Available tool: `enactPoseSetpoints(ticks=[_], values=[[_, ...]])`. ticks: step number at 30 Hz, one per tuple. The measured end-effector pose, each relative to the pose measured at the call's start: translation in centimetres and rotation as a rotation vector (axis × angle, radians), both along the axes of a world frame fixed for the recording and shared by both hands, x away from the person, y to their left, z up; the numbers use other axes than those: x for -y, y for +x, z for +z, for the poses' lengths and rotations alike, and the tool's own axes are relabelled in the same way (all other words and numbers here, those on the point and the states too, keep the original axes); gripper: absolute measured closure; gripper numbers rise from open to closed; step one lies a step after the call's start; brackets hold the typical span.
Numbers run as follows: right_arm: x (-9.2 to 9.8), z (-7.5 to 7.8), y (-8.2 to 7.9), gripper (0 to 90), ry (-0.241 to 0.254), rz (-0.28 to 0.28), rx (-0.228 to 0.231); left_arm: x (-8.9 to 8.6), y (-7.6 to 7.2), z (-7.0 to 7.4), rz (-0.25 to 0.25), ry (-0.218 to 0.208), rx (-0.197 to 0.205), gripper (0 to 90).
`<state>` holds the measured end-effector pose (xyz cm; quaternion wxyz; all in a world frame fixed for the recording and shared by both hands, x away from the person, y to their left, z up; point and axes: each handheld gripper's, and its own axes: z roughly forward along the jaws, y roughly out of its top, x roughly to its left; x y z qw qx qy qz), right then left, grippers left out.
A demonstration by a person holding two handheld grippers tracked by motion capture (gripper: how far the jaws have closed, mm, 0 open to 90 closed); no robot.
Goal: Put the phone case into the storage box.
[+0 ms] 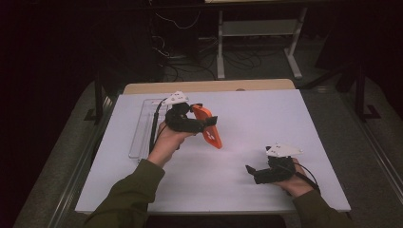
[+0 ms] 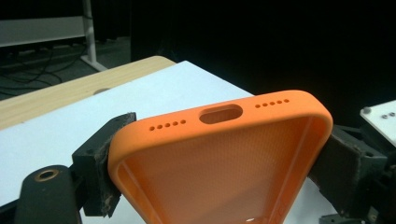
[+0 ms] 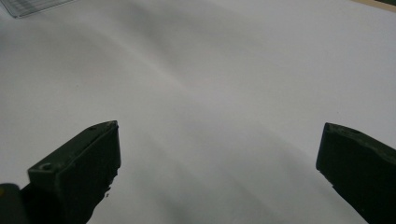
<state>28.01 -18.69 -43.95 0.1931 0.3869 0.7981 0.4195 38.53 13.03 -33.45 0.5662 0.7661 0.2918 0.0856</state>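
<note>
**Orange phone case pinched in the left gripper, right gripper idle with jaws apart**

Phone case (image 1: 210,129), orange and soft-looking, is held up above the white table top (image 1: 247,142), clear of the surface, a little left of the table's middle. In the left gripper view its hollow inside faces the camera, with the end that bears the port slot and two rows of small holes pointing away. The left gripper (image 1: 202,124) has its two black jaws pressed against the case's long side walls, one on each side, so the case spans the gap between them; the pads touch the orange rim on both edges. In the high view the case hangs tilted, its lower end pointing down toward the table.

Just behind and to the left of the left hand, a clear plastic tray (image 1: 142,128) lies flat on the table near its left edge.

The right gripper (image 1: 254,173) sits low near the table's front right, well apart from the case. Its jaws are spread wide, with bare white table between them and nothing touching either pad.
</note>
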Motion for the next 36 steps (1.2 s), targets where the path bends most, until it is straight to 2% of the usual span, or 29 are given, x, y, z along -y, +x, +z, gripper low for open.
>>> enactPoseSetpoints(ticks=[8, 11, 14, 21, 26, 31, 34, 36], values=[[0.0, 0.0, 0.0, 0.0, 0.001, -0.005, 0.000, -0.8, 1.3, 1.0, 0.038, 0.015, 0.025, 14.9], [0.0, 0.0, 0.0, 0.0, 0.001, -0.004, 0.000, -1.3, 1.8, 1.6, 0.055, 0.031, 0.039, 14.9], [0.1, 0.0, 0.1, 0.0, -0.001, -0.003, 0.005, -1.8, 2.5, 2.2, 0.077, 0.025, 0.050, 14.9], [0.1, 0.0, 0.1, 0.0, 0.000, -0.004, 0.006, -3.3, 3.9, 3.5, 0.127, 0.042, 0.071, 14.9], [0.1, 0.0, 0.1, 0.0, -0.003, -0.003, 0.008, -4.2, 4.7, 4.1, 0.170, 0.036, 0.077, 14.9], [0.1, 0.0, 0.1, 0.0, -0.006, -0.002, 0.009, -5.2, 5.4, 4.5, 0.224, 0.063, 0.093, 14.9], [0.0, 0.0, 0.1, 0.0, -0.004, -0.007, -0.005, -6.0, 6.0, 4.7, 0.260, 0.058, 0.090, 14.9], [0.1, 0.0, 0.1, 0.0, -0.003, -0.007, -0.005, -6.5, 6.3, 4.8, 0.278, 0.070, 0.095, 14.9]])
